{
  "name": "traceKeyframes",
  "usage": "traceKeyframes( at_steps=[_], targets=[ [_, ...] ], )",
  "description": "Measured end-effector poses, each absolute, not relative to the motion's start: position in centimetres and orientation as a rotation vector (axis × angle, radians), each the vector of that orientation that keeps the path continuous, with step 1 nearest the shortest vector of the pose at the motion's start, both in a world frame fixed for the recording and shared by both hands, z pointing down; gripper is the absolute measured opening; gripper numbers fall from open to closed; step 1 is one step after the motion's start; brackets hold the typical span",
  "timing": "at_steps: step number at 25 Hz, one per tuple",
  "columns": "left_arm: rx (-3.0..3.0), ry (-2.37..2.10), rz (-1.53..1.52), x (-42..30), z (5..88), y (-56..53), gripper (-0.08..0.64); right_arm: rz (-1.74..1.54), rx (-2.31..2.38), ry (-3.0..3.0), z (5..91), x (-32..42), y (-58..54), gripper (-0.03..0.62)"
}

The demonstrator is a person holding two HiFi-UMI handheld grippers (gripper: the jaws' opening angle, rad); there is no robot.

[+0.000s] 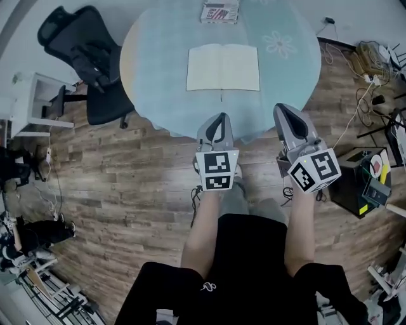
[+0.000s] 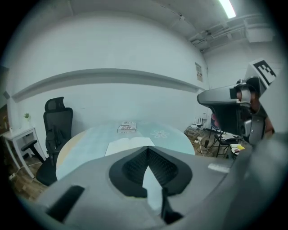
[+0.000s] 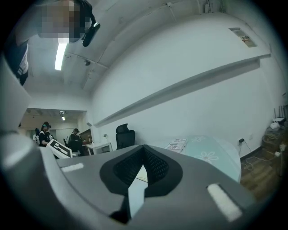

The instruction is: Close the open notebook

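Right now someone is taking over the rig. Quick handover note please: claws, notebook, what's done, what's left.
Left claw: shut, empty, by the table's near edge.
Right claw: shut, empty, alongside the left one.
Notebook: lying open and flat on the round table, clear of both claws. A red-and-white item sits beyond it.
Done: nothing; the notebook is not yet closed.
Left: reach in, lift one side, and fold it over, probably.
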State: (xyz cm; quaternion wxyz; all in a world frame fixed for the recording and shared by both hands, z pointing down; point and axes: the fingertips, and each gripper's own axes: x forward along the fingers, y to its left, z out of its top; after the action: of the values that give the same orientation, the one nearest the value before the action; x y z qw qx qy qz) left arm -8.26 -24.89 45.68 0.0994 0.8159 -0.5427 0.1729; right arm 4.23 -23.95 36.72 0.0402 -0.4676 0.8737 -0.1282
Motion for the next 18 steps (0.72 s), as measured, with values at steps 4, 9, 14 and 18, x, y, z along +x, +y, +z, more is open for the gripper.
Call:
traceKeyframes(
  at_steps=[4, 9, 14, 18],
  targets=[
    [2.381, -1.543, 0.610, -7.1, 48.6, -26.3, -0.005, -0.505, -1.495, 2.682, 40.0, 6.4, -25.5, 0.008],
    [2.419, -1.525, 0.799, -6.9, 51.2, -28.0, -0.005, -0.595, -1.451, 2.753, 43.3, 6.6, -27.3, 0.008],
    [2.500, -1.461, 1.140, -7.3, 55.3, -30.1, 0.021, -0.649, -1.387, 2.838, 45.4, 5.7, -27.1, 0.008],
    [2.578, -1.393, 1.365, -7.0, 57.7, -32.6, 0.057, -0.614, -1.438, 2.914, 47.5, 5.7, -26.4, 0.008]
  ],
)
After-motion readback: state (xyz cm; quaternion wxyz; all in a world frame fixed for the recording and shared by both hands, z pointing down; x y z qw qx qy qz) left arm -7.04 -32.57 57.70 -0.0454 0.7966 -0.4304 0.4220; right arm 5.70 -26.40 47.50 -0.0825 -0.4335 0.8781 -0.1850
